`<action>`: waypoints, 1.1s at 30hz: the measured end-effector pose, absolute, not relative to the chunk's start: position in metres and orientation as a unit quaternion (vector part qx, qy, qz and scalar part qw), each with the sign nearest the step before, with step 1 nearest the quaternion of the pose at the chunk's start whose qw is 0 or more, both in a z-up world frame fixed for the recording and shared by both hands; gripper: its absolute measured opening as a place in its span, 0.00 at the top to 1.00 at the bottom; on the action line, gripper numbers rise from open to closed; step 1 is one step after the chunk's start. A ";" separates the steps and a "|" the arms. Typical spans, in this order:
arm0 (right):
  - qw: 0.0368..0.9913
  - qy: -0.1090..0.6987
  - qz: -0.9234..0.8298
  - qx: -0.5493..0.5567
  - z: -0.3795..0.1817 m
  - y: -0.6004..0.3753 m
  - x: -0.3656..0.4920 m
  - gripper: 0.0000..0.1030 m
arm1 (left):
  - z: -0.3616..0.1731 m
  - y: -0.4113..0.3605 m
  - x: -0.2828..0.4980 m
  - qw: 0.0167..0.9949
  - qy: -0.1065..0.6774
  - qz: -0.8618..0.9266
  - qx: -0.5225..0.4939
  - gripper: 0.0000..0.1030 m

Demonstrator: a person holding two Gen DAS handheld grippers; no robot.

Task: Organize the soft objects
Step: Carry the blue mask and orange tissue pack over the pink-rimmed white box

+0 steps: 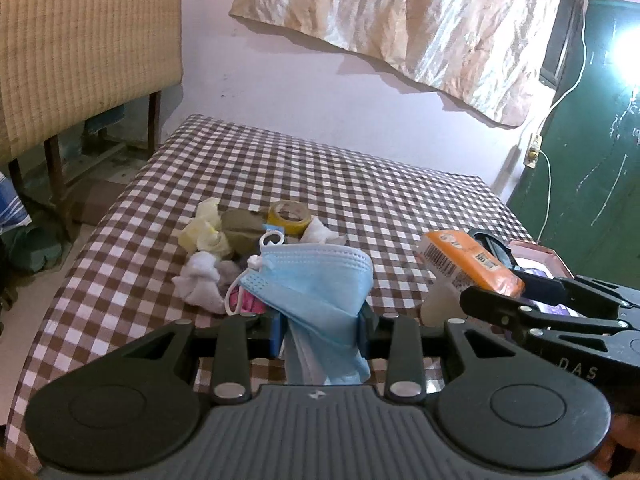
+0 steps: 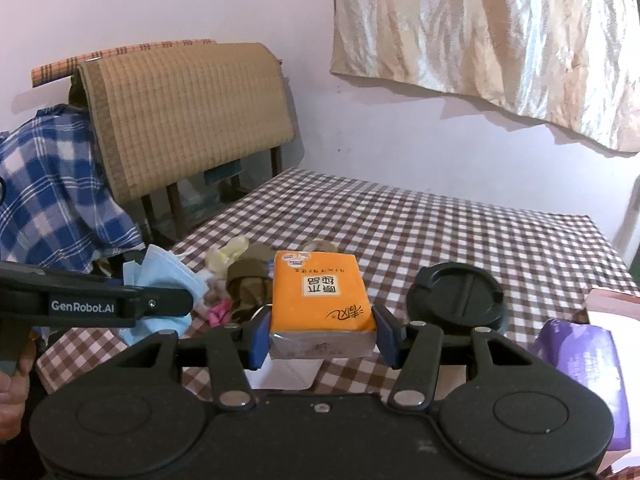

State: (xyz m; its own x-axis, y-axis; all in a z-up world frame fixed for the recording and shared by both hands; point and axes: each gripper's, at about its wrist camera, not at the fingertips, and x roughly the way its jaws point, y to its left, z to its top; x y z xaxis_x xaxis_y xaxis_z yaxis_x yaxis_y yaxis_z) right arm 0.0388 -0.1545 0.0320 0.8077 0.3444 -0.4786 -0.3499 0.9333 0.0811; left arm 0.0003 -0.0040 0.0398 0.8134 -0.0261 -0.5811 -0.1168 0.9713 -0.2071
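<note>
This is a lived-in room of a home. A table under a brown-and-white checked cloth stands with its far edge close to a pale painted wall, where a creased beige curtain hangs. Beyond the table's left edge a wooden chair is draped with a woven straw mat and a blue plaid garment. Past the right corner stands a scratched green door, with a white cable running to a wall socket.
</note>
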 end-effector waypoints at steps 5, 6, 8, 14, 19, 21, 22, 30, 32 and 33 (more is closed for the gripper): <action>0.954 0.247 0.171 0.006 0.034 -0.164 0.039 0.38 | 0.042 -0.009 0.008 0.945 0.308 0.022 -0.112 0.66; 0.955 0.245 0.168 0.007 0.035 -0.165 0.039 0.38 | 0.043 -0.010 0.009 0.945 0.309 0.022 -0.109 0.66; 0.956 0.243 0.164 0.007 0.036 -0.169 0.039 0.38 | 0.044 -0.013 0.012 0.945 0.309 0.020 -0.106 0.66; 0.961 0.235 0.148 0.012 0.040 -0.179 0.037 0.38 | 0.046 -0.021 0.019 0.945 0.312 0.014 -0.100 0.66; 0.964 0.231 0.133 0.018 0.042 -0.190 0.036 0.38 | 0.048 -0.029 0.025 0.946 0.311 0.006 -0.095 0.66; 0.965 0.228 0.127 0.021 0.042 -0.197 0.036 0.38 | 0.049 -0.032 0.027 0.946 0.311 0.003 -0.093 0.66; 0.966 0.227 0.124 0.024 0.043 -0.200 0.036 0.38 | 0.049 -0.033 0.028 0.946 0.311 0.001 -0.092 0.66; 0.970 0.221 0.097 0.031 0.046 -0.221 0.034 0.38 | 0.051 -0.047 0.036 0.946 0.312 -0.012 -0.091 0.66; 0.971 0.219 0.089 0.033 0.047 -0.227 0.034 0.38 | 0.051 -0.051 0.039 0.946 0.312 -0.016 -0.090 0.66; 0.972 0.218 0.086 0.034 0.047 -0.230 0.033 0.38 | 0.051 -0.053 0.040 0.946 0.312 -0.018 -0.088 0.66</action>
